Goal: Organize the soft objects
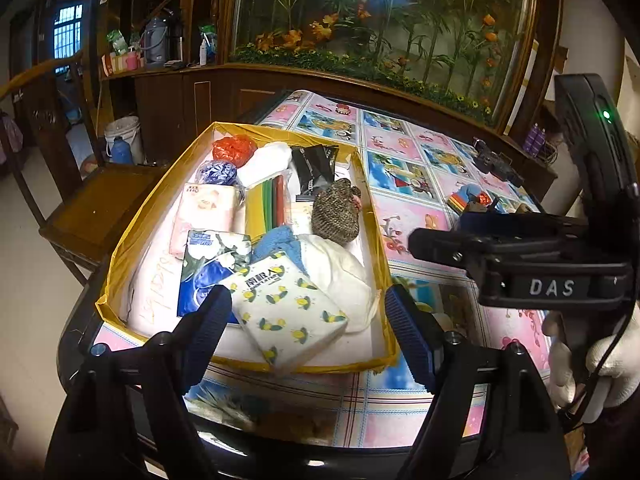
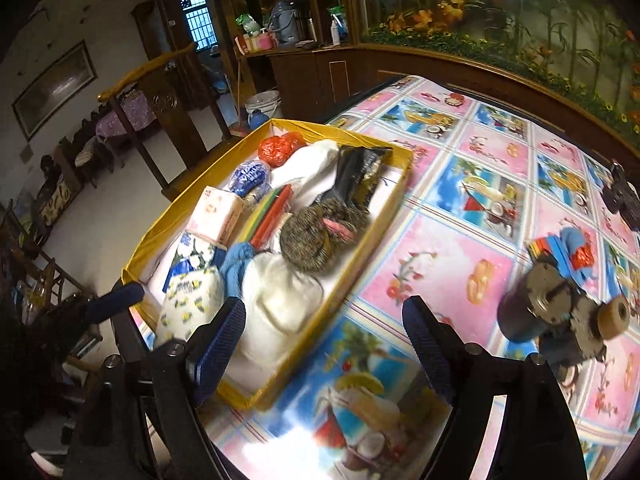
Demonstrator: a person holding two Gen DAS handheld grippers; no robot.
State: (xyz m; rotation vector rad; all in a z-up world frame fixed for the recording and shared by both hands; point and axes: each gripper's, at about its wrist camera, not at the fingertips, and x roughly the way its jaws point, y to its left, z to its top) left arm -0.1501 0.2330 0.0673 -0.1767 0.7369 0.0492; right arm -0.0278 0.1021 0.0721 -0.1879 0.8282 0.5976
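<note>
A yellow box (image 1: 120, 240) on the table holds several soft things: a lemon-print tissue pack (image 1: 286, 312), a white cloth bundle (image 1: 340, 272), a speckled knit pouch (image 1: 336, 212), a pink tissue pack (image 1: 204, 216), a black packet (image 1: 314, 168) and a red bag (image 1: 234, 150). My left gripper (image 1: 308, 320) is open and empty, above the box's near end, around the lemon pack without touching it. My right gripper (image 2: 324, 332) is open and empty over the box's near right corner (image 2: 256, 396). The box shows in the right wrist view (image 2: 136, 268) with the knit pouch (image 2: 316, 236).
The table wears a pink and blue picture cloth (image 2: 460, 264). A small pile of colourful things (image 2: 568, 252) and a dark machine part (image 2: 560, 320) lie to the right. A wooden chair (image 1: 92, 208) stands left of the table. A cabinet with fake flowers (image 1: 380, 20) lines the far side.
</note>
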